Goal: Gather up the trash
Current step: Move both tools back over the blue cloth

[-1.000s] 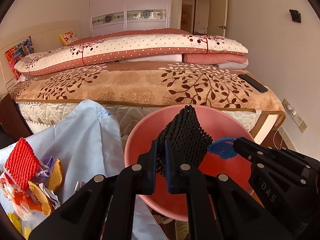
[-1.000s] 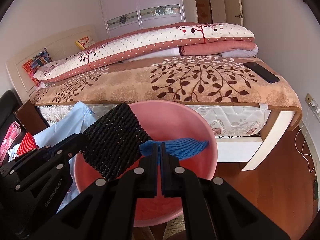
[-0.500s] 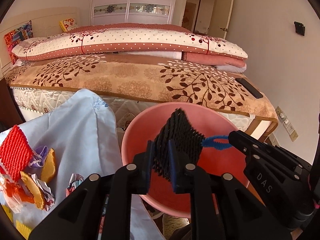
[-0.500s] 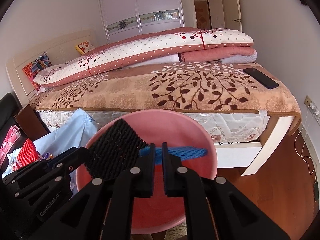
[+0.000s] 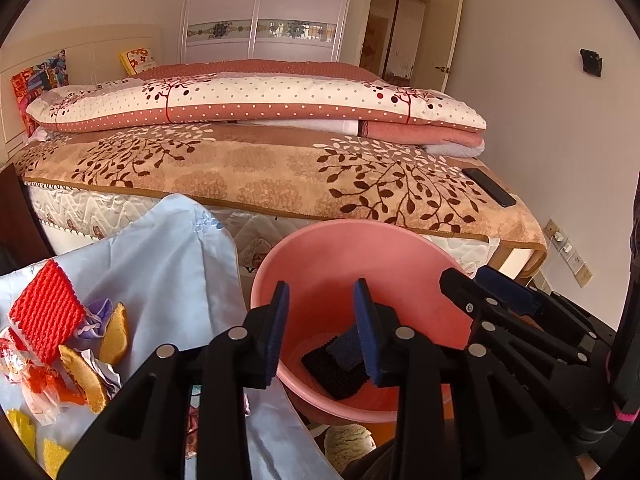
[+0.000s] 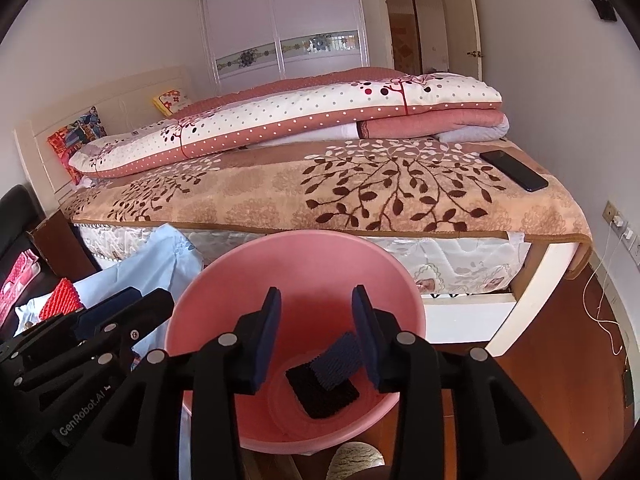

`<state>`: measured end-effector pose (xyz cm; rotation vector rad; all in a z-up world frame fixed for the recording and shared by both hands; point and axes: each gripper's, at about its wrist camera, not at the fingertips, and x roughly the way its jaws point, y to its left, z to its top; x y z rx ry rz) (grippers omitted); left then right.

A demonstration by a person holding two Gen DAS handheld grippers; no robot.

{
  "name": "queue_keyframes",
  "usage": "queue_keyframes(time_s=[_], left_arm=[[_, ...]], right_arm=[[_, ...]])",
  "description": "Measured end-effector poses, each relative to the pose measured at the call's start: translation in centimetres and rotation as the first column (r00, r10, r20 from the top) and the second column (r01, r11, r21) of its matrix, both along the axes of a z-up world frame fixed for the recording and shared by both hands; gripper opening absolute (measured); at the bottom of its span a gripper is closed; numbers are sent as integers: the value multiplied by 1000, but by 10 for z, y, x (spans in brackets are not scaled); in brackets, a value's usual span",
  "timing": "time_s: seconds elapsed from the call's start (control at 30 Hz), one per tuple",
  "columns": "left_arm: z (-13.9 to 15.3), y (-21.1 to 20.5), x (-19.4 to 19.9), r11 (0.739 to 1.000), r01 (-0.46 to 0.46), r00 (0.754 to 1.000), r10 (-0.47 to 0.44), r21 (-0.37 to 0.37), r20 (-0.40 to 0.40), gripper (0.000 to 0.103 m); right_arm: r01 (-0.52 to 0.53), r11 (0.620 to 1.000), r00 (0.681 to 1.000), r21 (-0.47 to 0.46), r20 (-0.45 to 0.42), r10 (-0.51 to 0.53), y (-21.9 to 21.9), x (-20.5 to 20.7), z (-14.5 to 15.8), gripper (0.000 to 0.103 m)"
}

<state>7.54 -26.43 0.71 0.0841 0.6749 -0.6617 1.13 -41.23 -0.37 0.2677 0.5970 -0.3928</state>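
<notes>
A pink bucket [image 5: 360, 248] [image 6: 304, 256] stands on the floor in front of the bed. A black foam net [image 5: 330, 374] [image 6: 324, 394] and a blue foam net [image 5: 346, 350] [image 6: 336, 360] lie at its bottom, the blue one on the black one. My left gripper [image 5: 322, 334] is open and empty over the bucket's left rim. My right gripper [image 6: 316, 334] is open and empty above the bucket's mouth. A red foam net [image 5: 46, 312] [image 6: 60, 304], orange peel [image 5: 114, 330] and crumpled wrappers [image 5: 36, 380] lie on a light blue cloth [image 5: 160, 264] to the left.
The bed [image 5: 260, 176] with a leaf-pattern blanket and folded quilts fills the background. A black phone [image 6: 514, 170] lies near its right edge. Wall sockets [image 6: 624, 232] with a cable are at the right. A beige round object [image 6: 354, 460] sits below the bucket.
Both grippers opened and let go: the black net and the blue net dropped from above the bucket to its bottom.
</notes>
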Motion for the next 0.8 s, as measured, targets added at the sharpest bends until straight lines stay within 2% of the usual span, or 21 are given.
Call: queue_keyframes(time_s=[0.37, 0.53, 0.8], left_arm=[[17, 44, -14, 999, -38, 998, 39, -23, 41, 34], [22, 70, -20, 997, -73, 995, 74, -23, 67, 34], [25, 116, -33, 990, -137, 985, 138, -20, 101, 34]], right_arm=[[-28, 999, 1000, -25, 12, 28, 35, -9, 13, 46], [-54, 997, 998, -49, 21, 55, 59, -13, 17, 54], [-114, 991, 992, -71, 48, 118, 101, -19, 21, 55]])
